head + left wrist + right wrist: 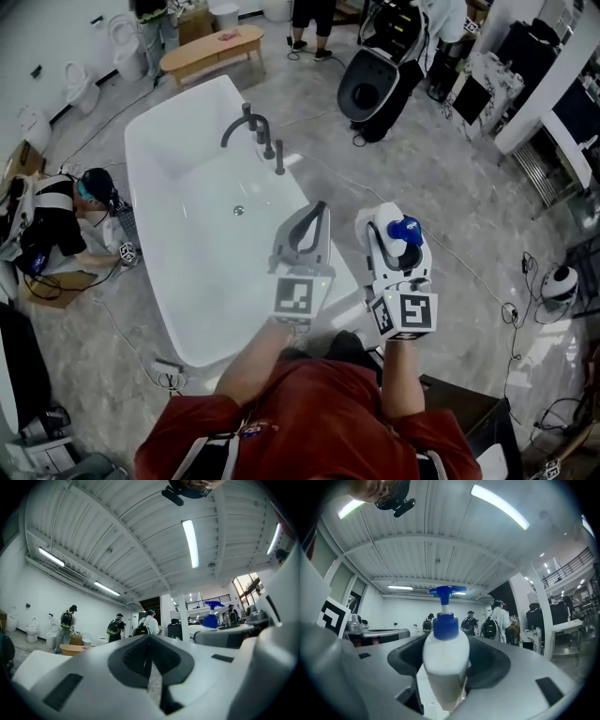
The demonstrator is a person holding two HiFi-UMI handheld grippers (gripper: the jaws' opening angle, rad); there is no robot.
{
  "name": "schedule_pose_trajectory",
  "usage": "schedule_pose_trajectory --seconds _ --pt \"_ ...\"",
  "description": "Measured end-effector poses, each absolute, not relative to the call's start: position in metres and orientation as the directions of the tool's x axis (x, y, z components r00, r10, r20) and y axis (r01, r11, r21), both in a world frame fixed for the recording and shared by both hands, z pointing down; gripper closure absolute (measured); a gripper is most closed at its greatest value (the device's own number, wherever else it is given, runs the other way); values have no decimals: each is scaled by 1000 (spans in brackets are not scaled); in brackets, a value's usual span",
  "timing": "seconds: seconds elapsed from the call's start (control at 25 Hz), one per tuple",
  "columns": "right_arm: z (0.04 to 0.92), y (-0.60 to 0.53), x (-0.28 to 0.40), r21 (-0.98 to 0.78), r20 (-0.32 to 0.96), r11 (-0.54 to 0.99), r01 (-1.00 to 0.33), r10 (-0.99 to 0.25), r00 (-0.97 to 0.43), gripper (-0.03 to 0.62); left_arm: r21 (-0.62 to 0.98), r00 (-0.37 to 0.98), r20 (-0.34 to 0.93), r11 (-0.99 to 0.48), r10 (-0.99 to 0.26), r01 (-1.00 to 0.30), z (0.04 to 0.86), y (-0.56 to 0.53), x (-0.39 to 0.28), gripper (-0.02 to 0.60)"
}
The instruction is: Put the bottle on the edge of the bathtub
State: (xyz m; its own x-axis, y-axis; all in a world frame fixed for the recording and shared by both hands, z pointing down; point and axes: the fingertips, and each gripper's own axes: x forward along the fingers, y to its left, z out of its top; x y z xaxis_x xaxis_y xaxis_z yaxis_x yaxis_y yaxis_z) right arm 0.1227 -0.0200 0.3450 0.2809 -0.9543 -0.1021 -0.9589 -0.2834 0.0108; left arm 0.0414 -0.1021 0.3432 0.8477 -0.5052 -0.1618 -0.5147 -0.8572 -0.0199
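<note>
No legible text, brand name, number or sign appears in any view. The only printed marks are black-and-white square code patterns, on the left gripper (320, 210) cube (296, 297) and the right gripper (392, 231) cube (412, 314).

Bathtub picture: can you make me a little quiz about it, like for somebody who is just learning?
1. Which one holds the white plastic bottle with the blue pump top? A: the left tool. B: the right tool.
2. True or false: the bottle stands on the edge of the white bathtub.
3. Fill in: the left tool's jaws are ____, with nothing between them.

Key: 1 B; 2 false, it is up in the air in the tool; 3 shut.
</note>
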Motion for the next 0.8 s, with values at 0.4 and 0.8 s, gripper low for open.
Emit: schedule_pose_trajectory --seconds 0.4,0.8 --pt "351 -85 195 -14 -114 -143 -990 -983 143 318 -58 775 -139 -776 -617 -628 353 -152 98 566" --pt "344 -145 289 -29 -98 43 -999 -994 -40 318 -26 647 -97 -648 -756 -761 349 -200 182 566"
